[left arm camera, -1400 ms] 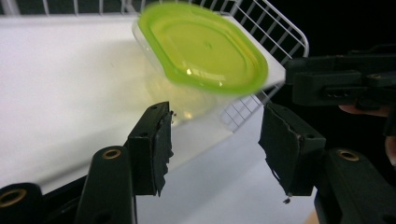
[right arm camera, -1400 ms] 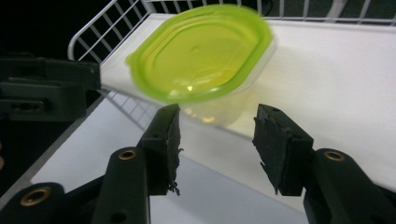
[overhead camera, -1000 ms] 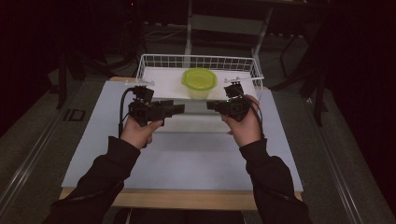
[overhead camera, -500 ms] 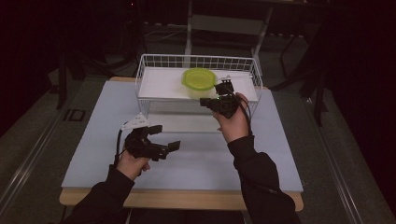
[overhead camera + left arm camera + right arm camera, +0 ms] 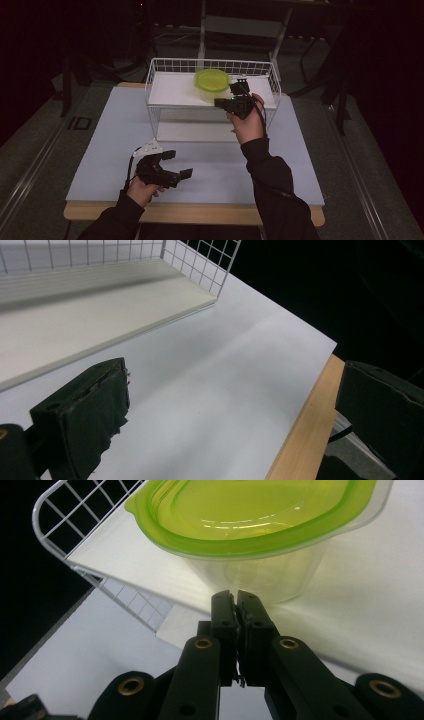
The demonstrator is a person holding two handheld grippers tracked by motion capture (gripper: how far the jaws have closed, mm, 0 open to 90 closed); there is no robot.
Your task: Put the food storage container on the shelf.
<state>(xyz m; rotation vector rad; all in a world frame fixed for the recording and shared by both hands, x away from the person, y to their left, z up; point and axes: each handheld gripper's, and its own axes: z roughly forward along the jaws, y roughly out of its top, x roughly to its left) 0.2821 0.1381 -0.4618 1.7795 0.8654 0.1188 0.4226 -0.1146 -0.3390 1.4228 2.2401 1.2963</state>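
Dropped back to the bench's point(image 5: 300, 165) near edge, the left claw point(image 5: 177, 164) gapes empty while the right claw point(image 5: 235, 611), pinched together, nears the green-lidded container point(image 5: 212, 84) on the wire shelf point(image 5: 165, 90), which a nudge might shove away.

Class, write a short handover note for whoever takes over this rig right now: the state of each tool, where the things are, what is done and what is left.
Left tool: open, holds nothing, low over the near left of the table.
Right tool: jaws shut, nothing between them, tips right at the clear container.
Container, green lid on, sits on the wire rack's top shelf.
Done: nothing gripped yet.
Left: probably open the right tool and grasp the container.
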